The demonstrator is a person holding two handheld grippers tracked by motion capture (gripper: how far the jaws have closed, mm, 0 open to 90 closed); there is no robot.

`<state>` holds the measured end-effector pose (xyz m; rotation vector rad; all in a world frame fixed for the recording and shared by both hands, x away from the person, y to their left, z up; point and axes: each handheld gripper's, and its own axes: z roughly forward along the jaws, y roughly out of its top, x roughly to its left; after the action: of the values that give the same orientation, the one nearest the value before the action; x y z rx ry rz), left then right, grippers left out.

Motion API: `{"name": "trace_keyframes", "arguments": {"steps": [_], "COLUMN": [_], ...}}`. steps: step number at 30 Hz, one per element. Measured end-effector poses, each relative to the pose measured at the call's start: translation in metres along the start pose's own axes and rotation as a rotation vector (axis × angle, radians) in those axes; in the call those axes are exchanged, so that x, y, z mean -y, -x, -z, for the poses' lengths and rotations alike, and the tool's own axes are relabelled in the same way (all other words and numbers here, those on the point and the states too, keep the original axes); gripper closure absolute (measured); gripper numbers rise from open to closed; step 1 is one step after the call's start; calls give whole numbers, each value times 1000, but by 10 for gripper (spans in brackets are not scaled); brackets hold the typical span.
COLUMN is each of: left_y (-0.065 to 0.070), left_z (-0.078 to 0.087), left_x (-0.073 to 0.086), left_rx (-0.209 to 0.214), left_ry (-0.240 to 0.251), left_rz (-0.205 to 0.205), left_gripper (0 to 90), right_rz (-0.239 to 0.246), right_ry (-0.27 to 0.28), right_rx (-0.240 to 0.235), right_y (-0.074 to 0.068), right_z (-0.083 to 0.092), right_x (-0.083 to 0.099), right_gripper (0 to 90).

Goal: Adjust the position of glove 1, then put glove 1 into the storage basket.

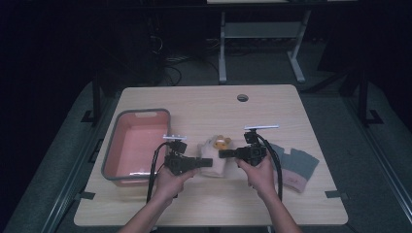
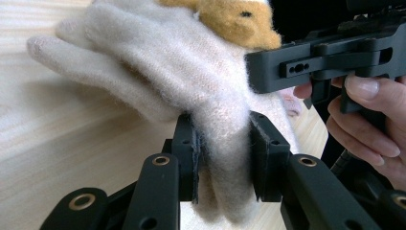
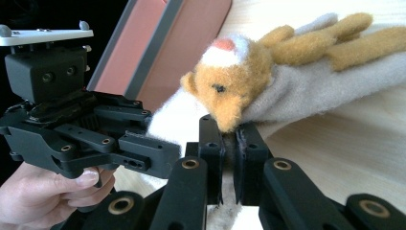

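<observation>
A fuzzy cream glove [image 1: 219, 167] with an orange bear figure [image 1: 222, 142] sewn on it lies at the table's middle, held from both sides. My left gripper [image 1: 208, 162] comes in from the left and is shut on it. In the left gripper view the jaws [image 2: 223, 129] pinch a thick fold of the cream glove [image 2: 158, 62]. My right gripper [image 1: 222, 153] reaches in from the right. In the right gripper view its jaws [image 3: 231, 132] are shut on the glove's fabric just under the bear's head [image 3: 230, 91]. The two grippers nearly touch.
A pink basin [image 1: 138, 145] with a grey rim stands at the left, close to my left hand. Grey gloves with pink cuffs [image 1: 296, 165] lie at the right, beside my right hand. The wooden table [image 1: 204, 104] has a round hole [image 1: 242, 97] near its far edge.
</observation>
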<state>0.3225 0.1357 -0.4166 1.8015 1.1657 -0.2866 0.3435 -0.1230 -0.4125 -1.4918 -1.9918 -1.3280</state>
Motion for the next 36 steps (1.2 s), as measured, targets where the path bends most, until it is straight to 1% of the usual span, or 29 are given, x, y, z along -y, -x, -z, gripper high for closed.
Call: {"name": "trace_keyframes", "arguments": {"steps": [2,5,7,9,15,21,22,25,29,30,33,35,36], "left_y": [0,0,0,0,1,1,2,3,5,5,7,6,6], "left_z": [1,2,2,3,5,6,7,9,11,13,15,16,16], "left_x": [-2,-3,-4,-6,-9,-10,-11,-13,-15,-16,-17,-19,-19], "left_rx": [1,3,0,0,-1,4,6,7,5,9,4,2,1], "left_ry": [-2,1,3,2,1,-6,2,0,8,11,6,2,4], "left_rz": [-8,-5,-5,-5,-10,-15,-11,-13,-29,-43,-42,-53,-50], "left_gripper": [677,677,677,677,677,677,677,677,677,677,677,677,677], "right_rz": [6,18,14,25,13,22,25,33,40,44,39,38,41], "right_ry": [-3,-1,-3,-5,-2,-6,-5,-2,-3,-4,-5,-5,-5], "right_rx": [3,7,9,12,2,10,12,14,16,18,7,7,9], "right_y": [-1,-3,-5,-6,-6,-8,-10,-12,-15,-15,-16,-17,-17], "right_z": [0,1,1,1,2,3,3,4,5,6,6,6,5], "right_x": [-2,-4,-5,-8,-9,-9,-11,-13,-16,-17,-18,-18,-19], "right_gripper": [837,837,837,837,837,837,837,837,836,837,837,837,837]}}
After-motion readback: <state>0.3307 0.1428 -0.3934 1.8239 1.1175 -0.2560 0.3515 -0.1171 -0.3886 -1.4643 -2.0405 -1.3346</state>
